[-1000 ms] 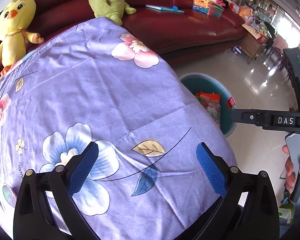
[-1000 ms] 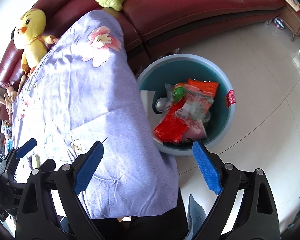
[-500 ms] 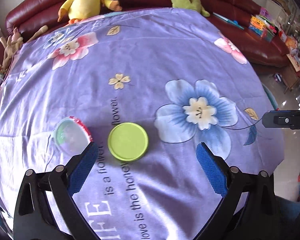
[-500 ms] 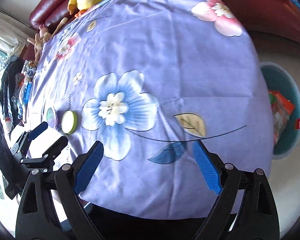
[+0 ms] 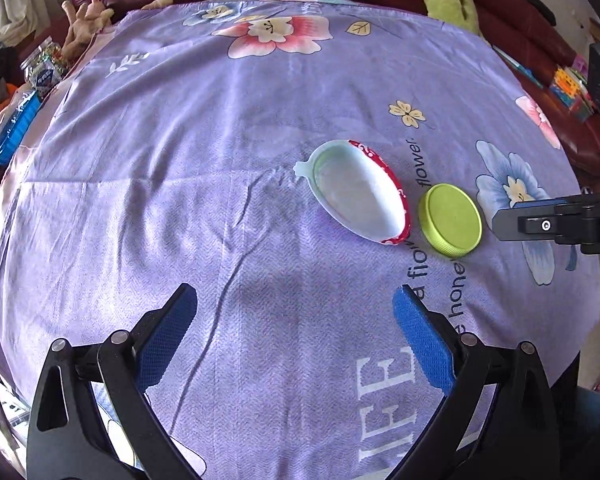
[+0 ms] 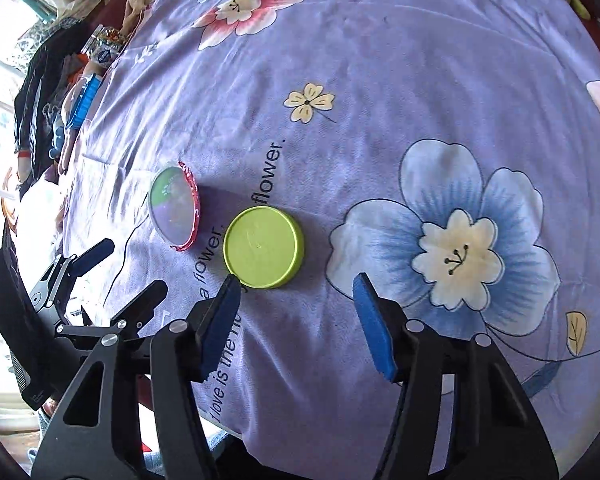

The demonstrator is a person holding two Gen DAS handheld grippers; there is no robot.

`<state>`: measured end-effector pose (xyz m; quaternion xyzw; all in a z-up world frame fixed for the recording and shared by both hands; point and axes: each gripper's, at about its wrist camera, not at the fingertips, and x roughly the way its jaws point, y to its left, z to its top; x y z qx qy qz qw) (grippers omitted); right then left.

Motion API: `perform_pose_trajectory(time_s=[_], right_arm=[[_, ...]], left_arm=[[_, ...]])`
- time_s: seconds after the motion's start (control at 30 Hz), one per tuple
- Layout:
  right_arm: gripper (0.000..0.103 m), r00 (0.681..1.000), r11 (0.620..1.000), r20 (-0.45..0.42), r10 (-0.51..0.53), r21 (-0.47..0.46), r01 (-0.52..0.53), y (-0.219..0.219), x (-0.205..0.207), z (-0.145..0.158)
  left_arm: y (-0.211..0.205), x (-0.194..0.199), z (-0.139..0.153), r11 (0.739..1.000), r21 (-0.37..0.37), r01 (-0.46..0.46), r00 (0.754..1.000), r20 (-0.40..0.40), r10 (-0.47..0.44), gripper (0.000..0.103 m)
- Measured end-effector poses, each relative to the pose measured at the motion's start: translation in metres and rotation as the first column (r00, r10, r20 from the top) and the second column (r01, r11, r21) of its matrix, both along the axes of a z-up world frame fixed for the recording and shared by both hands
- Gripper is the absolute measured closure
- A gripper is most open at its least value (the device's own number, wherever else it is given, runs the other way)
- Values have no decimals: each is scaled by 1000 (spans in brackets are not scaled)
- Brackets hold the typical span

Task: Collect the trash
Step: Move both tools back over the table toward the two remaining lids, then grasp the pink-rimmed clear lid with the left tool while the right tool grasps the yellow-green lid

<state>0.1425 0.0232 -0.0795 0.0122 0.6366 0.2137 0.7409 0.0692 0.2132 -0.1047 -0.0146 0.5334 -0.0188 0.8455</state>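
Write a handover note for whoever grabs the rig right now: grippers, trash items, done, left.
Left gripper: open, empty, above bare purple tablecloth, short of both items.
Right gripper: jaws have just been closing but are apart, nothing between them; tips just short of the green lid.
Items: green lid lies flat on the cloth; beside it, the clear cup with a red rim lies on its side, looking empty.
Done: neither piece picked up. No bin in the current views.
Left: probably right takes the lid and left the cup, then drop both in the bin.
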Motion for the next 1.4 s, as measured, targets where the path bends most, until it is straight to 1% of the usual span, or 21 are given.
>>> perform_pose_trajectory(time_s=[0.1,0.23,0.33,0.4,0.47,0.53,0.63,0.8,0.87,0.9,0.97,1.0,1.03,1.07,1.1,1.27,1.4], right_arm=[[47,999,999,8,36,-23,-36,22,3,-8],[47,996,995,52,74,-74,-70,42,4,-12],[47,992,989,84,92,-124,-81,48,3,-16],[47,991,984,82,103,-151,-90,52,1,-22],[50,984,978,119,130,-182,-107,54,-3,-22],[50,982,975,128,139,-190,-114,53,-4,-21],[50,986,982,118,119,-164,-99,38,-3,-16],[50,993,994,119,2,-105,11,-6,8,-1],[50,993,996,108,-44,-78,53,-23,12,3],[50,992,995,108,-63,-71,71,-29,13,4],[50,990,993,105,-92,-61,99,-43,14,5],[50,989,992,102,-105,-54,111,-50,15,5],[50,988,991,99,-117,-47,122,-54,15,5],[50,987,991,96,-127,-41,131,-59,15,4],[50,986,990,92,-136,-35,140,-63,15,3],[50,982,984,71,-177,20,176,-87,12,1],[50,973,975,77,-218,64,213,-110,9,8]], left_arm=[[10,1,-2,1000,-13,-7,1000,-2,7,5],[21,2,-4,999,-27,-21,1000,-10,20,5],[26,5,-5,998,-49,-35,999,-18,34,5],[26,8,-5,997,-63,-36,999,-14,35,5],[24,10,-4,998,-64,-28,1000,-9,28,5],[19,13,-4,998,-66,-20,1000,-7,20,5],[10,19,-2,997,-83,-3,1000,-3,2,5],[-15,36,3,993,-108,40,999,10,-39,5],[-25,45,2,992,-120,41,999,6,-40,5],[-29,50,0,993,-114,31,1000,2,-31,5],[-33,60,-5,993,-118,9,1000,-18,-12,18],[-35,63,-5,995,-99,-6,1000,-17,4,26],[-37,65,-4,996,-90,-10,1000,-10,9,40],[-37,67,-4,997,-80,-17,1000,-8,17,46],[-37,68,-3,996,-84,-24,1000,-8,23,47],[-38,69,2,994,-88,-62,998,-9,62,48],[-58,66,16,997,-78,-25,1000,9,26,47]])
